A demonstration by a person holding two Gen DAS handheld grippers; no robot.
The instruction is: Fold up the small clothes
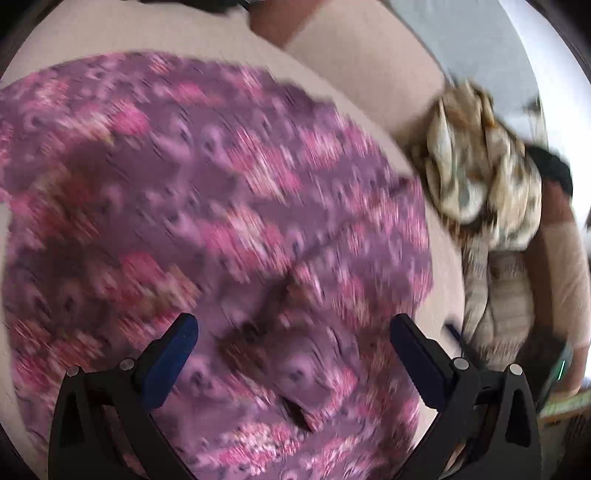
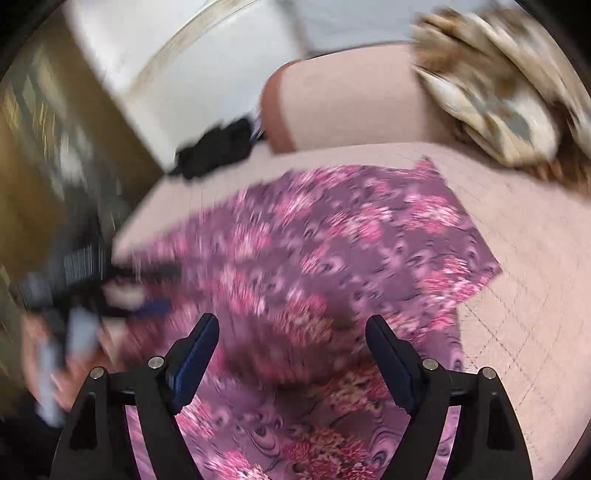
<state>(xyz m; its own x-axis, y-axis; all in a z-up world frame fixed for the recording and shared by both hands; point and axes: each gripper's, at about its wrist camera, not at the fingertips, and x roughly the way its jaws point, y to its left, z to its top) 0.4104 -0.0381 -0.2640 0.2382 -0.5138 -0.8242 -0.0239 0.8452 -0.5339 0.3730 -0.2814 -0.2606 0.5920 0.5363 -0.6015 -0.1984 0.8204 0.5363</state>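
The right wrist view alone shows the left claw, blurred, at the purple floral garment's left edge; whether it grips cannot be told there. In its own view, the left claw is spread wide over the garment. The right claw is likewise released above the cloth, which lies flat on the pink cushion.

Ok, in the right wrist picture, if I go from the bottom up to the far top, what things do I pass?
Right hand-held gripper, open → purple flowery cloth → pink cushion → white wall.
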